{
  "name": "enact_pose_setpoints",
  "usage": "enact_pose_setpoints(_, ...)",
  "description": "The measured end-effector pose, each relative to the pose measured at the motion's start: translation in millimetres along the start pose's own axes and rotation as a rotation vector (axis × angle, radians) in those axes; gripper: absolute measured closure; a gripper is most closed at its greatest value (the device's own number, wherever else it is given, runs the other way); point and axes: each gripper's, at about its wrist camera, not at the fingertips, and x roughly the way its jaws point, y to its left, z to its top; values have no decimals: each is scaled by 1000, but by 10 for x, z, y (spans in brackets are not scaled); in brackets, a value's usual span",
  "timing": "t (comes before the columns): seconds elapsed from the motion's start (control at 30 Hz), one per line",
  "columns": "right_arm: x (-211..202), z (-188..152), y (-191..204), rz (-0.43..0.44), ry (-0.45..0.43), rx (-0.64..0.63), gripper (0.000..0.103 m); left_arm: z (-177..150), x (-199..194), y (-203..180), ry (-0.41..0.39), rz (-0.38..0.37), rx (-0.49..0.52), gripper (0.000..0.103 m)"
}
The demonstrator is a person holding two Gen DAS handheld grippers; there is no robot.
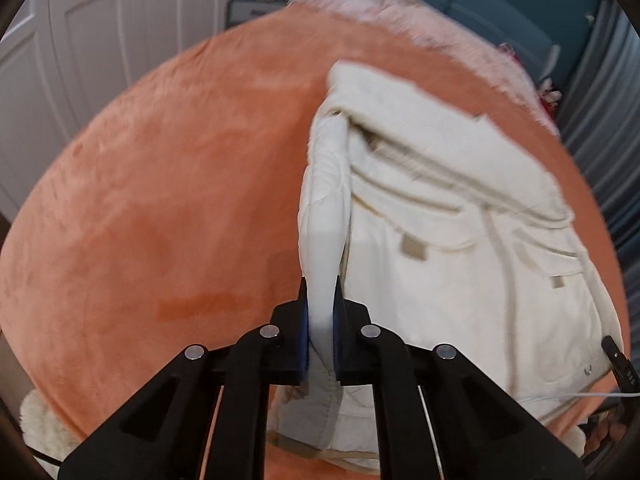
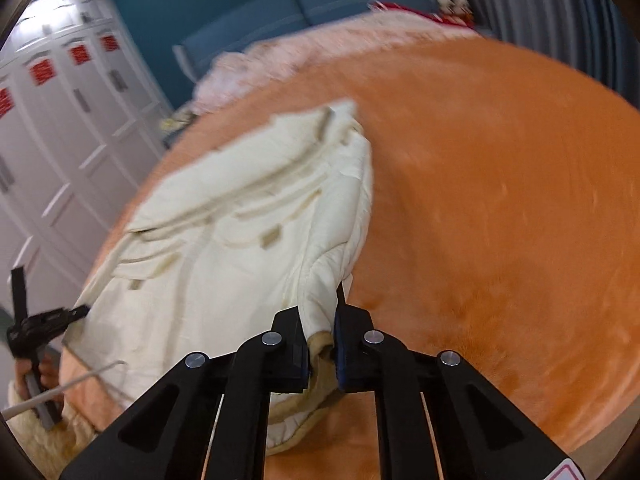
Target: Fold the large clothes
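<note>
Two grippers are at work on one cream jacket (image 1: 460, 216), which lies spread on an orange plush blanket (image 1: 160, 208) covering the bed. In the left wrist view the left gripper (image 1: 320, 320) has its jaws clamped on a fold of the jacket's left edge, the cloth pulled up into a taut ridge between the blue pads. In the right wrist view the right gripper (image 2: 322, 332) is likewise closed on the jacket's opposite edge, pinching a bunched piece of hem with its tan trim showing between the fingers. The jacket (image 2: 224, 248) lies between the two grippers, each holding one side near the bed's front edge. Two small tan tabs and two flap lines show on its surface; both views are blurred, so finer detail cannot be told. One pink fluffy throw (image 1: 400, 12) lies at the far end of the bed. A white panelled wardrobe (image 2: 60, 140) stands to one side, four red labels visible on its doors. At the left edge of the right wrist view, one hand (image 2: 38, 376) grips a handle.
</note>
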Motion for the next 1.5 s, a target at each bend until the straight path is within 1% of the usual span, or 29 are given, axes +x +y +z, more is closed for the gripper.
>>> enact_pose_setpoints(0.1,-407,8,252,37,-24,-116,96,-1,-413,-57,-49,-52,34,96)
enact_pose_setpoints(0.17,-718,-74,410,54,-30,-195,96,-86,-748,-45,-77,-77,58,96)
enact_pose_setpoints(0.23,-969,-181,482,73,-28,-235,96,-207,-1026,25,-88,-99,63,96)
enact_pose_setpoints(0.3,-1240,-348,547,87,-17,-278,96,-319,-1268,126,-87,-119,47,96)
enact_pose_setpoints(0.33,-1345,-425,566,93,-5,-294,96,-423,-1447,222,-81,-136,29,96)
enact_pose_setpoints(0.4,-1584,-657,601,102,22,-335,96,-548,-1657,352,-74,-152,-7,96)
enact_pose_setpoints(0.47,-1693,-753,625,100,25,-362,96,-624,-1788,418,-71,-154,-31,96)
enact_pose_setpoints(0.53,-1748,-723,655,89,-9,-372,96,-579,-1831,420,-77,-171,-55,96)
enact_pose_setpoints(0.57,-1730,-628,663,88,-44,-360,96,-505,-1831,395,-91,-194,-65,96)
enact_pose_setpoints(0.6,-1702,-523,670,86,-75,-347,96,-445,-1826,360,-111,-199,-64,96)
enact_pose_setpoints(0.67,-1567,-215,645,73,-157,-300,96,-194,-1784,220,-167,-181,-36,96)
enact_pose_setpoints(0.7,-1507,-122,626,69,-184,-279,96,-106,-1760,169,-187,-177,-27,96)
enact_pose_setpoints(0.73,-1405,22,584,62,-214,-247,96,68,-1689,79,-223,-154,-19,95)
enact_pose_setpoints(0.77,-1263,204,518,53,-245,-195,96,149,-1653,34,-237,-142,-19,95)
enact_pose_setpoints(0.87,-897,549,405,40,-269,-83,96,545,-1346,-69,-273,-100,-45,95)
enact_pose_setpoints(0.93,-573,760,354,13,-268,-34,95,737,-1100,-137,-278,-47,-44,95)
enact_pose_setpoints(1.0,-279,914,342,-32,-262,-21,95,947,-752,-214,-263,16,-38,93)
enact_pose_setpoints(1.07,-59,1019,356,-54,-257,-10,94,1108,-391,-280,-238,88,-27,92)
enact_pose_setpoints(1.17,11,1061,412,-38,-292,-3,81,1188,-20,-280,-196,194,-51,91)
enact_pose_setpoints(1.2,-23,1051,433,-24,-324,-4,71,1202,22,-265,-191,207,-57,89)
enact_pose_setpoints(1.23,-66,1035,443,-18,-353,-4,57,1216,43,-224,-197,199,-69,86)
enact_pose_setpoints(1.27,-160,1010,441,-25,-413,-2,48,1232,43,-178,-205,176,-82,84)
enact_pose_setpoints(1.3,-238,989,445,-37,-453,0,32,1240,44,-141,-205,156,-92,83)
enact_pose_setpoints(1.33,-307,979,456,-49,-486,0,31,1244,30,-91,-209,133,-103,75)
enact_pose_setpoints(1.37,-351,980,453,-49,-495,-7,31,1228,-47,-62,-258,180,-106,67)
enact_pose_setpoints(1.4,-369,983,449,-53,-481,-16,31,1209,-139,-61,-323,241,-105,45)
enact_pose_setpoints(1.43,-377,970,448,-56,-470,-24,31,1167,-280,-51,-414,294,-95,27)
enact_pose_setpoints(1.47,-365,930,452,-56,-449,-42,31,1136,-385,-42,-470,309,-79,22)
enact_pose_setpoints(1.5,-314,927,467,-63,-422,-62,31,1130,-416,-37,-476,305,-66,21)
